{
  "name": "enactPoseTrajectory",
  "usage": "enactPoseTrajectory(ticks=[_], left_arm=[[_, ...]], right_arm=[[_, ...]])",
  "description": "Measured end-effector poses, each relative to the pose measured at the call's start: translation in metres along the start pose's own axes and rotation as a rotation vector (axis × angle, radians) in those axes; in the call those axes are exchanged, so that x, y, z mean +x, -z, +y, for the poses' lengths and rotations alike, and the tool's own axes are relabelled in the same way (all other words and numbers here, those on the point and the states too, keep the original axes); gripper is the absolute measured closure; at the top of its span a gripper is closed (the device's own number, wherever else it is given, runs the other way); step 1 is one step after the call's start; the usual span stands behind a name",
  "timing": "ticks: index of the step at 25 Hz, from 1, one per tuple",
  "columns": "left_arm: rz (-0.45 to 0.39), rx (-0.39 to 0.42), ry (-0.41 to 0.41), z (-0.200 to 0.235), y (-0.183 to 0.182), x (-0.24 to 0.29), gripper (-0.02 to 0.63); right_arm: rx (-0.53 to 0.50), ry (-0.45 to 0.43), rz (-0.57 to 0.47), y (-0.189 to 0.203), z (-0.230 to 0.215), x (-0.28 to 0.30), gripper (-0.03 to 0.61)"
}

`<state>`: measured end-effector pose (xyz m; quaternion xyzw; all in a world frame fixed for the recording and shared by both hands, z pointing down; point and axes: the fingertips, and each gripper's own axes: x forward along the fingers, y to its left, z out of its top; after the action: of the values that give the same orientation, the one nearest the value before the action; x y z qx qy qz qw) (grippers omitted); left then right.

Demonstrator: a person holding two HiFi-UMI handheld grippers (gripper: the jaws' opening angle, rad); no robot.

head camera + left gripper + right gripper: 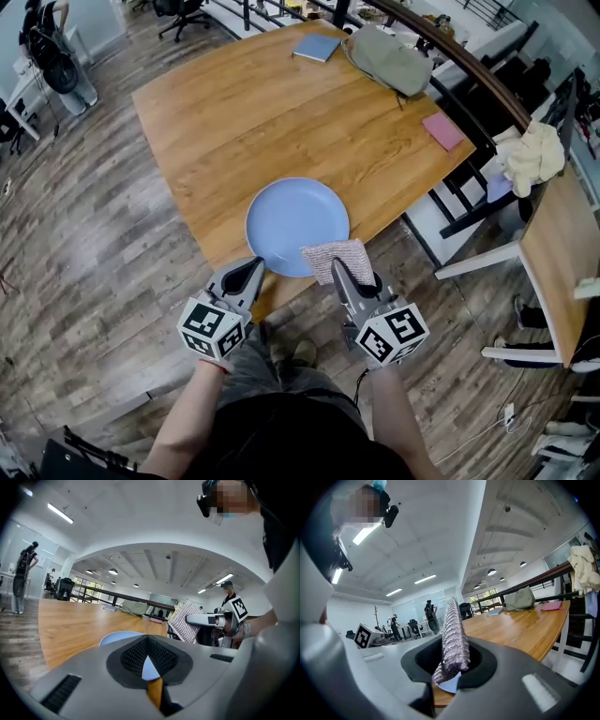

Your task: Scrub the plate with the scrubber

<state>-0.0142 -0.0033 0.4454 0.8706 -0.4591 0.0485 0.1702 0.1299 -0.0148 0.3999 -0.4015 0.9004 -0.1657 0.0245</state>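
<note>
Blue plate (297, 225) lies at the near edge of the wooden table (234, 122). Right tool (340, 269) is clamped on the pink scrubber (336, 257), held over the plate's near-right rim. Left tool (253, 269) sits at the near-left rim, jaws together, nothing gripped. Far side of table: blue book (316, 47), grey bag (387, 61), pink pad (442, 131) — all well apart from the plate.

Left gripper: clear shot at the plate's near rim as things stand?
Probably yes. The left gripper points at the near rim of the plate with nothing between; the scrubber in the right gripper sits further along. Its jaws are shut, so they'd open first.
</note>
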Motion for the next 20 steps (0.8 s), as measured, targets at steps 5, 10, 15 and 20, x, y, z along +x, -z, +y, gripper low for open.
enactPoseTrajectory(ticks=[5, 10, 15, 20], left_arm=[[0.055, 0.015, 0.081, 0.034, -0.019, 0.036, 0.617], [0.191, -0.025, 0.079, 0.079, -0.001, 0.048, 0.615], [0.325, -0.039, 0.051, 0.108, 0.025, 0.060, 0.581], [0.399, -0.047, 0.076, 0.119, 0.037, 0.070, 0.520]], right_arm=[[-0.010, 0.078, 0.094, 0.008, -0.019, 0.045, 0.505], [-0.051, 0.153, 0.349, 0.053, -0.034, 0.086, 0.505], [-0.149, 0.132, 0.552, 0.096, -0.027, 0.109, 0.505], [-0.240, 0.097, 0.631, 0.116, -0.017, 0.129, 0.505]])
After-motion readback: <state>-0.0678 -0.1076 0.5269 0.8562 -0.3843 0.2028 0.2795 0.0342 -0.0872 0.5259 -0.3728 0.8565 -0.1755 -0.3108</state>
